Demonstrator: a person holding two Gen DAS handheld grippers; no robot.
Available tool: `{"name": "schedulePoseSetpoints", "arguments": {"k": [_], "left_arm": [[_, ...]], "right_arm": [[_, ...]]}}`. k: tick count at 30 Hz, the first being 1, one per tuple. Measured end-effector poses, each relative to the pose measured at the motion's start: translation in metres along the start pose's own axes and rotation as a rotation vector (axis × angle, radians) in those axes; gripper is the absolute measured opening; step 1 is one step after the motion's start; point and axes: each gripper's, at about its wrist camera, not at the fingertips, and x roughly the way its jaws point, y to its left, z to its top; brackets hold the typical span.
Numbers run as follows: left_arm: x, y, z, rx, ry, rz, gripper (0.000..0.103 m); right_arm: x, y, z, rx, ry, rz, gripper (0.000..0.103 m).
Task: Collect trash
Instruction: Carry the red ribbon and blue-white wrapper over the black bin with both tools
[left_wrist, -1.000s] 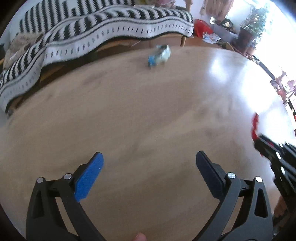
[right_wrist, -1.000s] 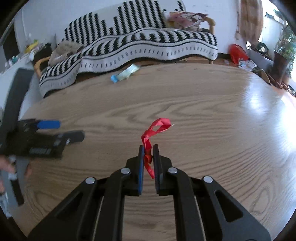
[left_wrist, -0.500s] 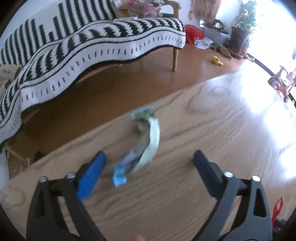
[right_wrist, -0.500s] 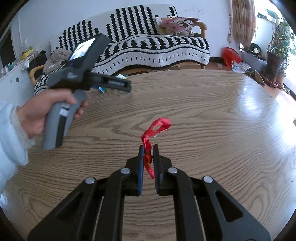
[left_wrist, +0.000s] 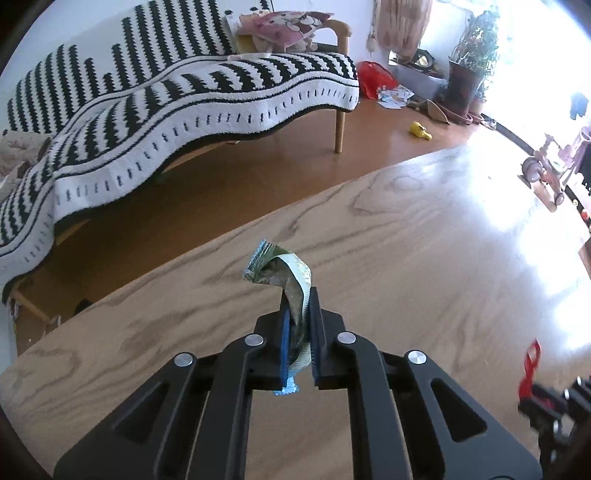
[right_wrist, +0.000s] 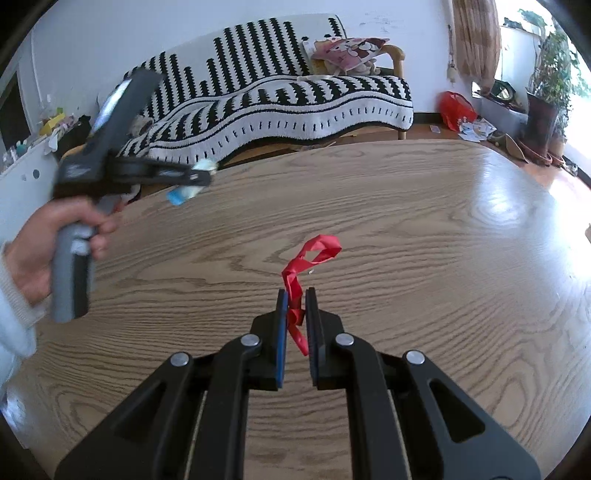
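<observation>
- Trash is held in both grippers above a wooden table (right_wrist: 424, 229), seen through two fisheye wrist cameras.
- A crumpled green and blue wrapper (left_wrist: 291, 291) is clamped between the closed fingers of the left gripper (left_wrist: 297, 328). Its upper end curls forward past the fingertips, and its blue lower end hangs out behind the pads.
- The wrapper is pinched near its middle, probably because the flattened foil gives the pads the most to bite on there.
- In the right wrist view, the left gripper (right_wrist: 195, 177) is seen from the side, gripped by a hand (right_wrist: 55, 236) near the table's far edge, with the wrapper (right_wrist: 184, 190) lifted clear of the wood.
- A red ribbon (right_wrist: 303, 280) is gripped in the closed right gripper (right_wrist: 295, 310). A loop stands above the fingertips and a tail trails below.
- The right gripper is held low over the middle of the table.
- A striped black and white sofa (left_wrist: 177, 99) stands beyond the table.
- No bin is visible in either view, so where the trash is to be dropped cannot be told.
</observation>
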Motion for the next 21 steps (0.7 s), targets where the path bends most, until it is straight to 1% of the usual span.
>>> {"name": "schedulePoseSetpoints", "arguments": {"k": [5, 10, 16, 21], "left_arm": [[-0.048, -0.004, -0.028, -0.011, -0.008, 0.028, 0.007], [-0.097, -0.014, -0.058, -0.014, -0.018, 0.043, 0.008], [-0.159, -0.027, -0.103, -0.035, -0.042, 0.044, 0.008], [-0.208, -0.046, -0.144, -0.045, -0.066, 0.040, 0.008]], "right_arm": [[-0.016, 0.004, -0.003, 0.016, -0.004, 0.003, 0.010], [-0.048, 0.017, -0.007, 0.010, -0.023, 0.012, 0.010], [-0.097, 0.033, -0.018, -0.011, -0.048, 0.018, 0.010], [-0.146, 0.039, -0.038, -0.019, -0.066, 0.020, 0.010]]}}
